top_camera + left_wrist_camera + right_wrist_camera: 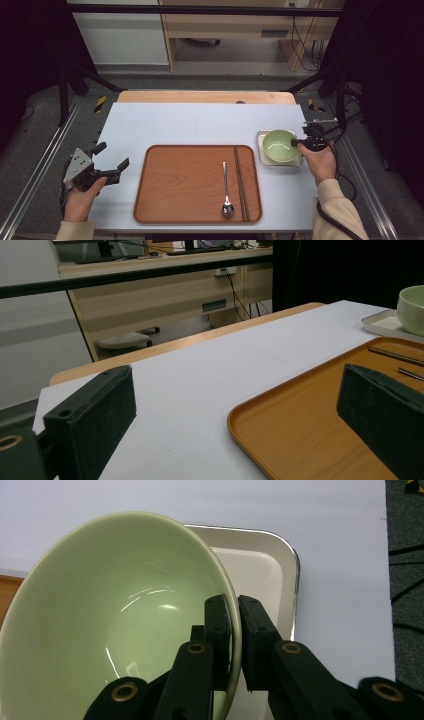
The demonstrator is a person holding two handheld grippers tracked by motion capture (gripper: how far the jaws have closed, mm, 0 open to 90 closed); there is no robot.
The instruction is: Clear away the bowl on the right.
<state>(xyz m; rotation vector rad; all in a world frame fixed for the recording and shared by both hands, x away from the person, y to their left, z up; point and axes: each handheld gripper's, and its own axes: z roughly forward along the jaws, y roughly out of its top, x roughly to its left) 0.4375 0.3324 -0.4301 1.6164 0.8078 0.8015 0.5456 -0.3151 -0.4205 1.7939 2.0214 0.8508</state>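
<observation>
A pale green bowl (279, 146) sits in a small white square dish (262, 136) at the right of the table. My right gripper (296, 143) is shut on the bowl's right rim. In the right gripper view one jaw is inside the green bowl (110, 625), the other outside over the white dish (260, 575), with the rim pinched at my right gripper (235, 610). My left gripper (111, 156) rests at the table's left edge, held open with nothing between its jaws. In its own view my left gripper (235, 410) looks along the table toward the bowl (412, 310).
A wooden tray (185, 185) lies in the middle of the pale blue table top (200, 122), holding a metal spoon (226, 192) and a pair of dark chopsticks (241, 182). The tray's corner (300, 425) lies close before the left jaws. Black frame bars flank the table.
</observation>
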